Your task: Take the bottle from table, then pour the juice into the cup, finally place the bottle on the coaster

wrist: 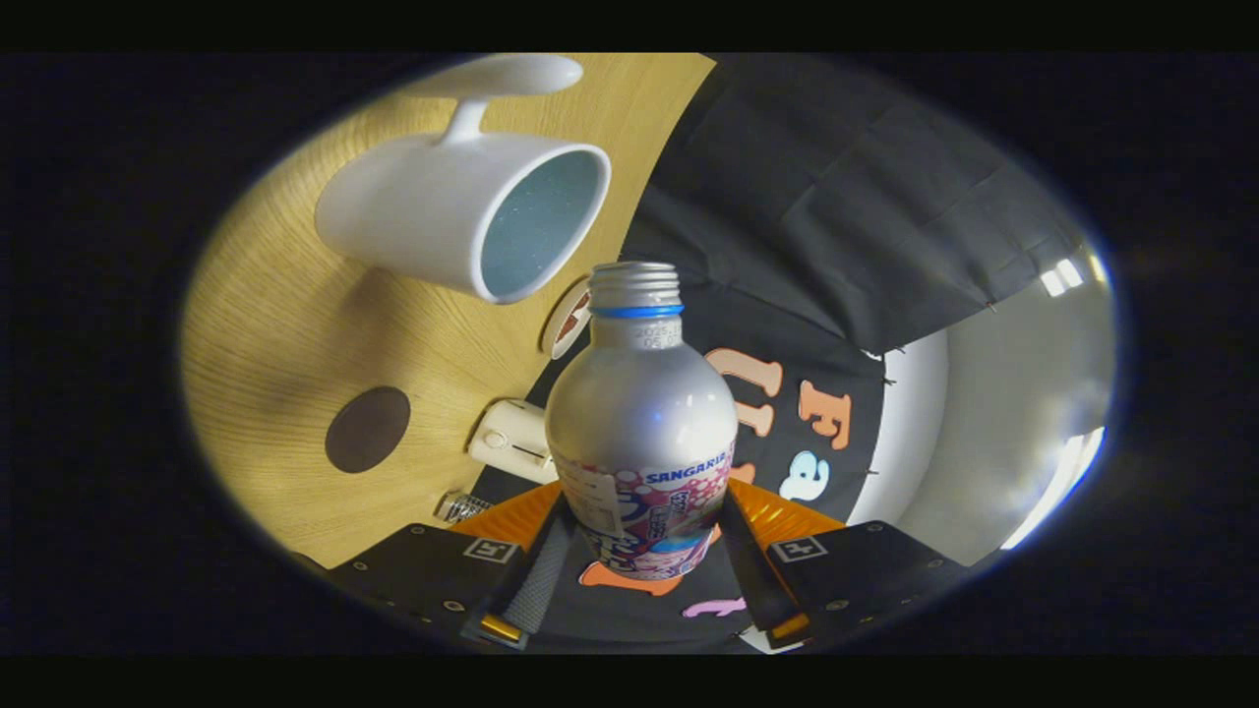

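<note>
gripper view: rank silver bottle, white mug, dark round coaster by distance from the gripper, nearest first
1. Silver metal bottle: clamped between the gripper fingers.
2. Dark brown round coaster: on the wooden table, off to the bottle's side.
3. White ceramic mug: beyond the bottle's neck.

A recording booth: black cloth wall (846, 197) behind a light wood-grain table (275, 334).

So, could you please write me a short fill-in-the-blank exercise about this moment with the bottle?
1. The gripper is shut on the ___.
2. The bottle has its cap ___.
3. The bottle's mouth points toward the white ___.
4. The dark round coaster lies on the ___ table.

Missing words: bottle; off; cup; wooden
</note>
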